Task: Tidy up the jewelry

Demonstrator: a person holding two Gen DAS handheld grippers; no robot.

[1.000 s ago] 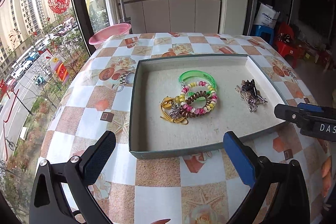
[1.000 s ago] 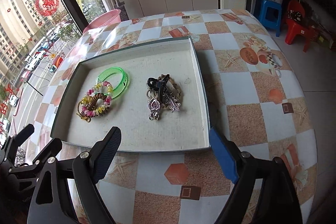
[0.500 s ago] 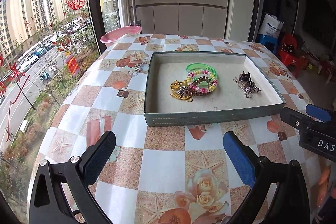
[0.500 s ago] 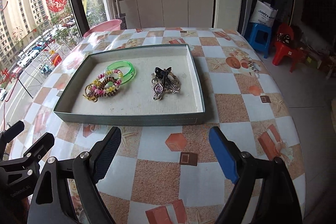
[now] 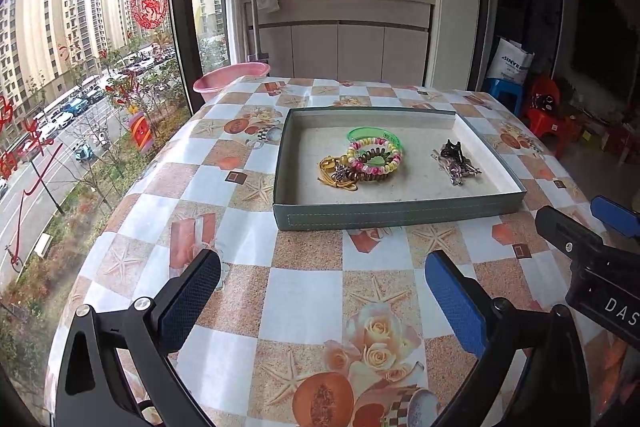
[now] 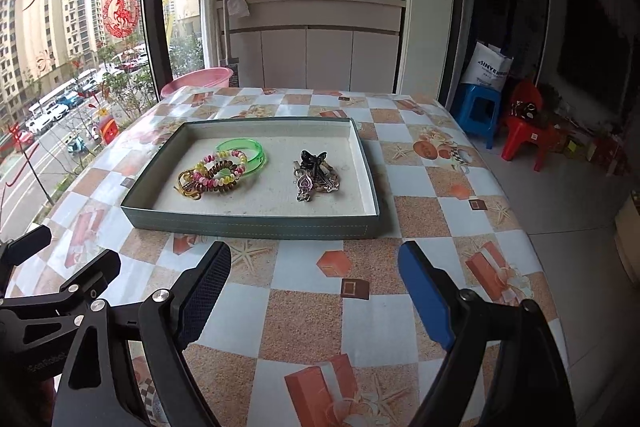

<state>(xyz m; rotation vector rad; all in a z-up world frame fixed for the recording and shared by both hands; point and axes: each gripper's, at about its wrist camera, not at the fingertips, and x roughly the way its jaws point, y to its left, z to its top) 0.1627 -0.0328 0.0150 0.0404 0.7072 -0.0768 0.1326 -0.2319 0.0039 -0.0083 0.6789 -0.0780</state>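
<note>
A shallow grey-green tray (image 5: 384,217) (image 6: 256,225) sits on the checked tablecloth. Inside it on the left lie a green bangle (image 5: 374,135) (image 6: 244,149), coiled pink-yellow and brown hair ties (image 5: 374,159) (image 6: 220,171) and a yellow cord with a charm (image 5: 336,173) (image 6: 188,187). On the right of the tray lies a heap of dark hair clips and metal charms (image 5: 454,159) (image 6: 314,173). My left gripper (image 5: 320,291) hovers open over the table, well short of the tray. My right gripper (image 6: 314,283) is open too, also in front of the tray, empty.
A pink basin (image 5: 232,75) (image 6: 198,79) stands beyond the table's far left corner by the window. White cabinets (image 5: 340,43) are behind the table. A blue stool (image 6: 480,107) and red chair (image 6: 528,123) stand on the floor at right. The right gripper's body (image 5: 592,259) shows in the left view.
Both grippers have pulled back from the tray, which now looks smaller and farther off. More bare tablecloth lies between fingers and tray. Nothing in the tray has shifted.
</note>
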